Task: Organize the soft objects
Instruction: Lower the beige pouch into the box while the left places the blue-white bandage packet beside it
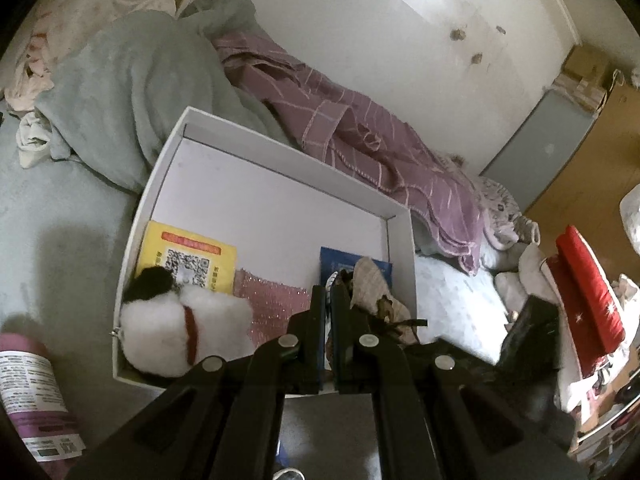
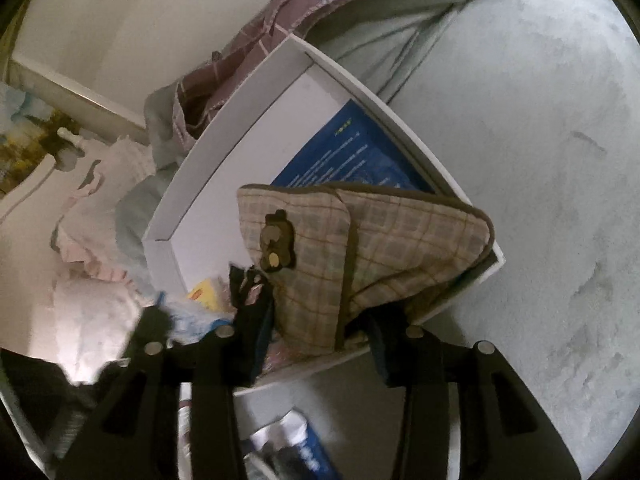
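Observation:
A white cardboard box lies open on the grey-green bed. Inside it are a white plush toy with a black ear and red collar, a yellow card, a pink glittery cloth and a blue booklet. A beige plaid fabric pouch with a brown bear patch hangs over the box's near corner. My left gripper has its jaws nearly together on an edge of that pouch. My right gripper has wide-apart jaws flanking the pouch's lower end.
A grey-green blanket and a purple checked blanket are heaped behind the box. A pink-and-white bottle lies at the left. A red item and clutter sit at the right. A white wall stands behind.

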`<control>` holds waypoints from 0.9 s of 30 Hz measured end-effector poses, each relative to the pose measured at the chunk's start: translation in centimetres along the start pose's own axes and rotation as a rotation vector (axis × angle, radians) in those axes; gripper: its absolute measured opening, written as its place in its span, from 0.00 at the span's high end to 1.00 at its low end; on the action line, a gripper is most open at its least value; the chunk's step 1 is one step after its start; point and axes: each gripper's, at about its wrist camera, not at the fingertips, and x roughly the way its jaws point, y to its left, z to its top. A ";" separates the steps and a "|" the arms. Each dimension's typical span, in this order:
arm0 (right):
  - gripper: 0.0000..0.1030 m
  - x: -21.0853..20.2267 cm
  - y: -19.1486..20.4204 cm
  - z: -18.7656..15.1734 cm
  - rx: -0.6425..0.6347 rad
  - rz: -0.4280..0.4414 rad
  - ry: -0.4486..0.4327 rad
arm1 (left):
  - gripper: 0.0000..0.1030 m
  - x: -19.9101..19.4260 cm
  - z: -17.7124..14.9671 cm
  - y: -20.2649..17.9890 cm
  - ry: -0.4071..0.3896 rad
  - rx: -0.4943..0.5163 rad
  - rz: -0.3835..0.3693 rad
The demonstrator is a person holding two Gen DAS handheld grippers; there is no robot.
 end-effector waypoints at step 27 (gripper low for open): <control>0.60 -2.6 -2.0 2.3 -0.095 -0.063 -0.032 | 0.99 4.1 -2.5 0.9 0.202 0.023 0.236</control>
